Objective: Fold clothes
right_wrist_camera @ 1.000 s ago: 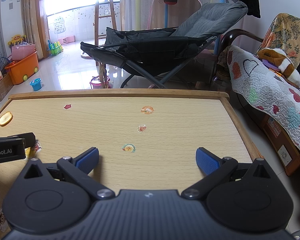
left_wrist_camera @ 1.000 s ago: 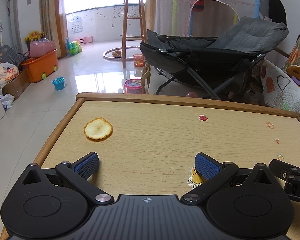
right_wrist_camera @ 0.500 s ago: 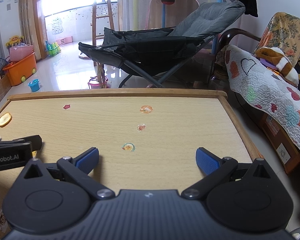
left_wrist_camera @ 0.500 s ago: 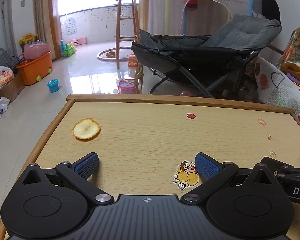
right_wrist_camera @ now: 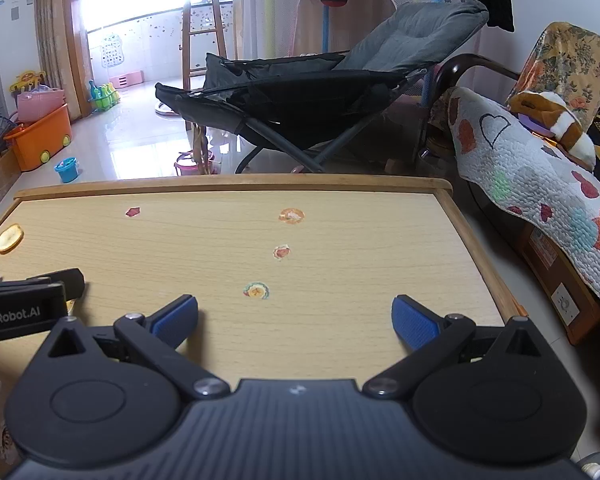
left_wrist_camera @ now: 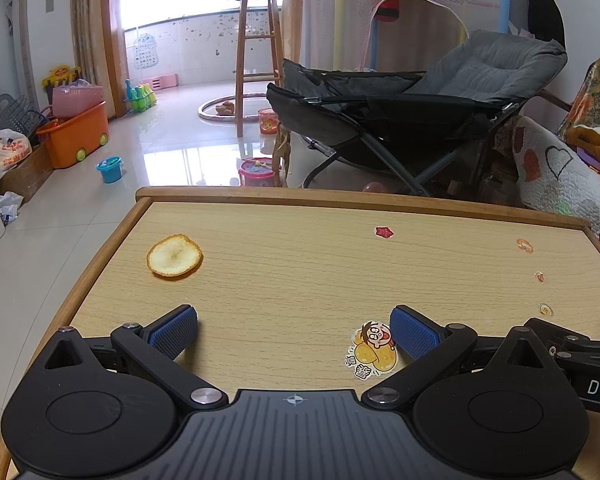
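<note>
No garment shows on the wooden table [left_wrist_camera: 300,272] in either view. My left gripper [left_wrist_camera: 294,332] is open and empty, low over the table's near edge, with its blue pads [left_wrist_camera: 174,330] wide apart. My right gripper [right_wrist_camera: 296,320] is also open and empty, low over the table [right_wrist_camera: 340,240] to the right. The right gripper's body shows at the right edge of the left wrist view [left_wrist_camera: 580,360]. The left gripper's body shows at the left edge of the right wrist view [right_wrist_camera: 24,300].
An orange peel [left_wrist_camera: 175,255] lies at the table's far left. A cartoon sticker [left_wrist_camera: 370,350] and several small stickers [right_wrist_camera: 256,291] dot the top. Beyond the raised far rim [left_wrist_camera: 340,196] stand a grey folding chair [left_wrist_camera: 420,112], a wooden stool [left_wrist_camera: 258,60] and a quilt-covered sofa [right_wrist_camera: 540,184].
The left gripper has drifted left and slightly back, so the peel and cartoon sticker sit further right in its view. The right gripper has barely moved. Both stay open.
</note>
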Available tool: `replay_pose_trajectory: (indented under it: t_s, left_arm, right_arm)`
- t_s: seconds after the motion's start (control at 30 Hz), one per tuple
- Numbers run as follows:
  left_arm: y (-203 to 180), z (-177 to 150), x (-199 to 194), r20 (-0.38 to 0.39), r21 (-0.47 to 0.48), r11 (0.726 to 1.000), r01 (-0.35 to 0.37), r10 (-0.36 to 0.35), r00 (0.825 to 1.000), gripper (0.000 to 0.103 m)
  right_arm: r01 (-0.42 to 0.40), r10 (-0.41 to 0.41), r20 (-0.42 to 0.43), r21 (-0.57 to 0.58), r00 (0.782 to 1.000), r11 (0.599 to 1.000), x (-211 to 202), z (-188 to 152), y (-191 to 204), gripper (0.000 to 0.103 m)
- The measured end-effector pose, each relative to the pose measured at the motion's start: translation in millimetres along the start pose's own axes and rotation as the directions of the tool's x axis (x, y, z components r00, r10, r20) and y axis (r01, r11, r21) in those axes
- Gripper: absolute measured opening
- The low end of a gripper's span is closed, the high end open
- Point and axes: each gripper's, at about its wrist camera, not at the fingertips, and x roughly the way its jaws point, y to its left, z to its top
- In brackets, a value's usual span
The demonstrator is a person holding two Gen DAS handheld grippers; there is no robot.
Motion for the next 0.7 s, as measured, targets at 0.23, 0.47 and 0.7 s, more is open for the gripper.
replay_pose_trajectory:
  t_s: [0.23, 0.47, 0.7]
  left_arm:
    - [0.4, 0.1, -0.2, 0.000, -0.002, 1.000, -0.002, 0.002, 1.000, 0.103]
    - [0.5, 1.8, 2.5, -0.001, -0.009, 1.000, -0.010, 0.010, 1.000, 0.103]
    - [1.2, 1.9, 2.4, -0.001, -0.018, 1.000, -0.022, 0.022, 1.000, 0.103]
  right_arm:
    - [0.001, -0.001, -0.001, 0.001, 1.000, 1.000, -0.1, 0.3, -0.1, 0.103]
    - [-0.001, 0.001, -0.010, 0.000, 1.000, 1.000, -1.2, 0.9, -0.1, 0.103]
    - [-0.004, 0.004, -0.024, 0.002, 1.000, 1.000, -4.0, 0.3, -0.4, 0.103]
